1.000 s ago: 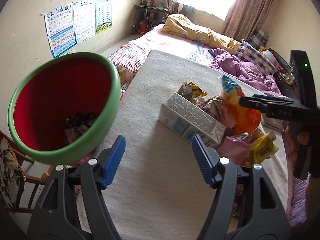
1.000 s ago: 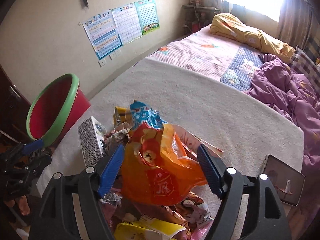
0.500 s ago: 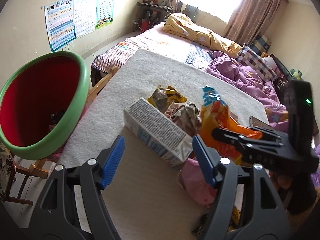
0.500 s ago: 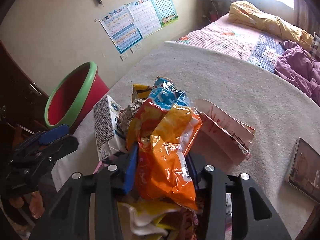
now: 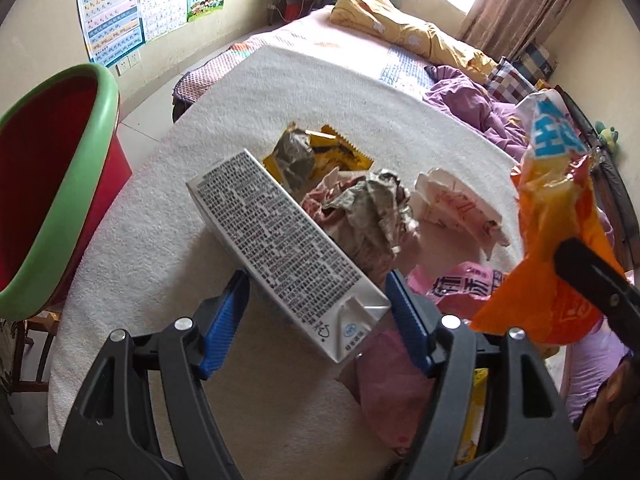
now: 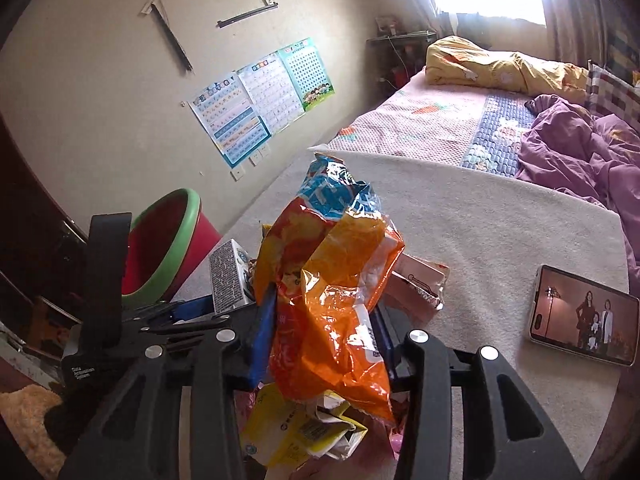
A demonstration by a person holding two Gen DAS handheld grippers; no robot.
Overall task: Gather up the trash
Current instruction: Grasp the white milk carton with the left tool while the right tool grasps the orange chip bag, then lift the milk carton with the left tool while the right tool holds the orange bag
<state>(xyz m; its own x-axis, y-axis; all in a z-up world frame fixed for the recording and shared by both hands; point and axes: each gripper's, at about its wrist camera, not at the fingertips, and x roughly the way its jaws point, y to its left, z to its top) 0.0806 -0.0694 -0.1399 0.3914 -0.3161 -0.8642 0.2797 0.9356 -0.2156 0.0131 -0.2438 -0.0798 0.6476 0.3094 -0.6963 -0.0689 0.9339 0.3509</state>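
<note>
Only the right wrist view shows the phone [image 6: 585,315].

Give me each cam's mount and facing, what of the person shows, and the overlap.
Left wrist: on the left tongs, angled down at the white carton between the open blue fingers; part of a hand at the right edge.
Right wrist: on the right tongs, shut on the orange chip bag; facing wall and bed; no body visible.
Shared: carton, bag, green-rimmed red bin, wall posters, and each other's tongs.
</note>
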